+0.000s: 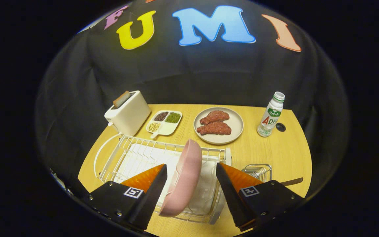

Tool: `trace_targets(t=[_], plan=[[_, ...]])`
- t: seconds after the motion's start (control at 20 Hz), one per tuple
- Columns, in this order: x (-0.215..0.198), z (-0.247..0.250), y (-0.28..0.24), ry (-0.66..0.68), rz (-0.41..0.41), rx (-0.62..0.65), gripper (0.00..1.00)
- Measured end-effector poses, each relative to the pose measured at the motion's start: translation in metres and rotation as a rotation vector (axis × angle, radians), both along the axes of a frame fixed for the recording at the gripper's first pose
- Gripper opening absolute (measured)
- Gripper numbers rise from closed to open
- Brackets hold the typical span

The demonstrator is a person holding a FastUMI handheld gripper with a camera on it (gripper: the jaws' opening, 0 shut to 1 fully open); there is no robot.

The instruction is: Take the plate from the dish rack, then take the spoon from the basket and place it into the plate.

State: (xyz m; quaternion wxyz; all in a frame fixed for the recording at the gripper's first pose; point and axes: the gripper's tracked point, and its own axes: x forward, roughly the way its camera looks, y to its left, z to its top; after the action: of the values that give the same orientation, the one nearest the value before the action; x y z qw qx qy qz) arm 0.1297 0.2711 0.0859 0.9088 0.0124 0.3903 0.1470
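Presently noted: gripper (191, 171) fingers spread wide apart, clamped on nothing, one to each side of pink plate (184, 179) without contact. Plate standing on edge, tilted, inside white wire dish rack (117, 154) on wooden table (275, 154). Small wire basket (258, 170) just beside the rack, partly hidden behind one finger; dark handle (291, 181) poking out near it, spoon itself not discernible. Beyond the rack: white toaster (128, 113) with slice of bread (121, 98) in its slot; divided tray (164, 122) of beans and grains beside it; round beige plate (237, 126) carrying two pieces of meat (215, 123); bottle (271, 115) with green-and-white cap standing upright, well apart from the rack. Small dark hole (280, 127) in tabletop just beside the bottle.
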Motion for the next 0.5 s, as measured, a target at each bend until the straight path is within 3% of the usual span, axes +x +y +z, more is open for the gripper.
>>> trace_targets(t=[0.1, 0.2, 0.45, 0.5], plan=[[0.005, -0.014, 0.005, 0.054, 0.019, -0.022, 0.91], [0.007, -0.025, 0.010, 0.092, 0.031, -0.039, 0.82], [-0.002, -0.044, 0.021, 0.250, 0.052, -0.016, 0.76], [-0.003, -0.051, 0.024, 0.282, 0.064, -0.013, 0.64]])
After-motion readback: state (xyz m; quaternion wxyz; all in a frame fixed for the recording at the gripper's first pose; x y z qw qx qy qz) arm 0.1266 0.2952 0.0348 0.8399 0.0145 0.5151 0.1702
